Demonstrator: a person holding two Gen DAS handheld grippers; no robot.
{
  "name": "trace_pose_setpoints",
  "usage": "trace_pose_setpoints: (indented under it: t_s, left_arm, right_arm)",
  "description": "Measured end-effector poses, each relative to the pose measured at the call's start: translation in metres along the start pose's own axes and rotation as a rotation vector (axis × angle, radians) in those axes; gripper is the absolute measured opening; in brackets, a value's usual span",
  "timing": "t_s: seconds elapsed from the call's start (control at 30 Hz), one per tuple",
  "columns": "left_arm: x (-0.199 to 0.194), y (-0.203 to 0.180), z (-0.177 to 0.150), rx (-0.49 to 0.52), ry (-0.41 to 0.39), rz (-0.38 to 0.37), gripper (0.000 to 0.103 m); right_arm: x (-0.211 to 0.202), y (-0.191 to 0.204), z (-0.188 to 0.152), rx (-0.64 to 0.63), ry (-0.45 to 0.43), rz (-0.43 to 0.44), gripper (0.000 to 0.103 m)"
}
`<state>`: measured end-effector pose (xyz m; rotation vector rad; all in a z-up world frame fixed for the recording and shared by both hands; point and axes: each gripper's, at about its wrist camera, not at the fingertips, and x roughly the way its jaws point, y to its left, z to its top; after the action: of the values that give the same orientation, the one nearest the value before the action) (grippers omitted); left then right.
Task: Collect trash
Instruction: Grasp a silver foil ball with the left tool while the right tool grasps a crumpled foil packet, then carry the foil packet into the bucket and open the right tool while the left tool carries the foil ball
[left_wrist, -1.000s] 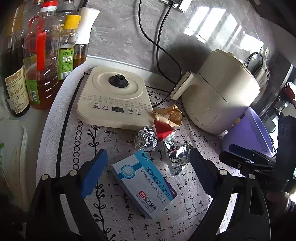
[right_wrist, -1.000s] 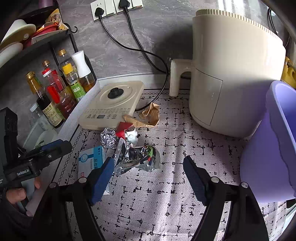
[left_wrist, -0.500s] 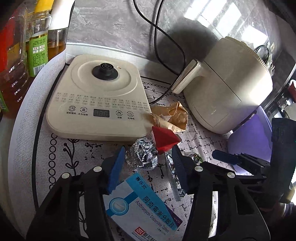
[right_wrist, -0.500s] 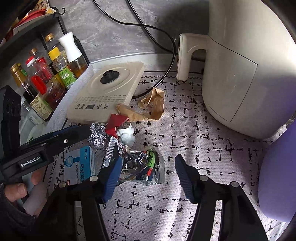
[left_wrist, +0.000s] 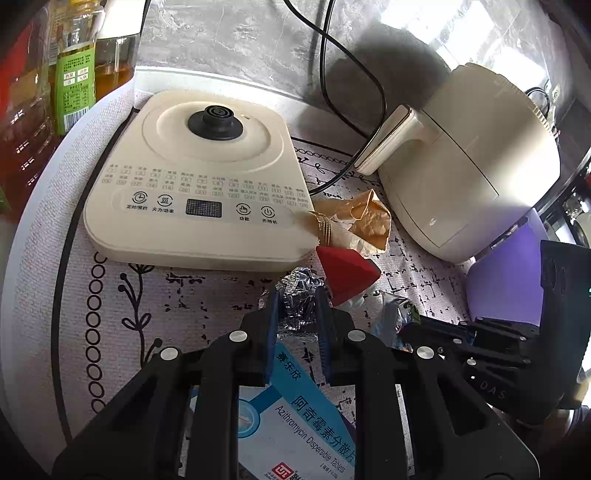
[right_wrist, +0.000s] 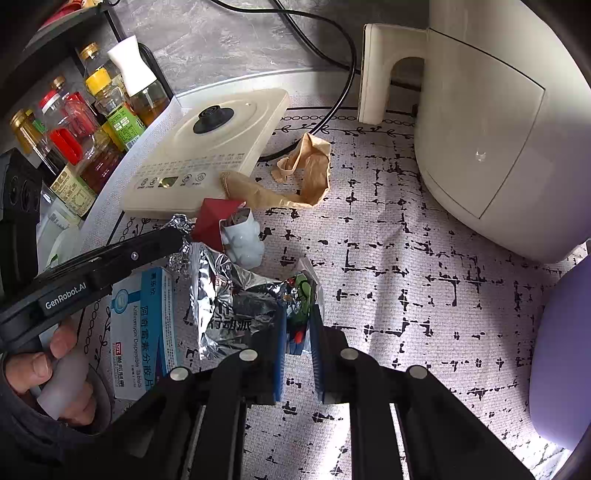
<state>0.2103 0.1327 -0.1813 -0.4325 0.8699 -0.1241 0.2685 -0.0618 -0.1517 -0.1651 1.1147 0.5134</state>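
Near the cooker's front edge on the desk, the left tool (left_wrist: 297, 308) has just clenched on the foil ball (left_wrist: 300, 295) and the right tool (right_wrist: 298, 325) on the foil wrapper (right_wrist: 236, 302), both feather-light, crushable, slippery, best pinched mid-crumple.

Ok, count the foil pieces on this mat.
2. A crumpled ball lies before the cooker base, beside the red scrap; a flattened wrapper beside the medicine box. More may be hidden.
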Motion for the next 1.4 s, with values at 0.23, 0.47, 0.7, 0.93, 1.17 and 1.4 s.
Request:
trace_pose_setpoints:
  t_s: [0.23, 0.47, 0.7, 0.93, 1.17, 1.4]
  left_arm:
    - [-0.038, -0.006, 0.002, 0.023, -0.079, 0.014, 0.019]
    - [-0.071, -0.015, -0.003, 0.037, -0.151, 0.018, 0.019]
    - [-0.097, -0.026, -0.01, 0.073, -0.198, 0.047, 0.019]
    - [-0.132, -0.028, -0.018, 0.063, -0.262, 0.087, 0.019]
    - [-0.146, -0.023, -0.031, 0.029, -0.269, 0.111, 0.019]
    - [-0.157, -0.031, -0.04, 0.01, -0.291, 0.16, 0.019]
  right_arm:
    - [-0.034, -0.003, 0.005, 0.004, -0.1, -0.009, 0.004]
    - [-0.065, -0.005, -0.006, 0.008, -0.166, -0.005, 0.004]
    - [-0.086, -0.001, -0.018, 0.001, -0.22, -0.01, 0.005]
    - [-0.094, 0.02, -0.019, -0.063, -0.24, 0.01, 0.005]
    - [-0.115, 0.042, -0.02, -0.14, -0.291, 0.019, 0.005]
    - [-0.12, 0.044, -0.02, -0.171, -0.291, 0.048, 0.005]
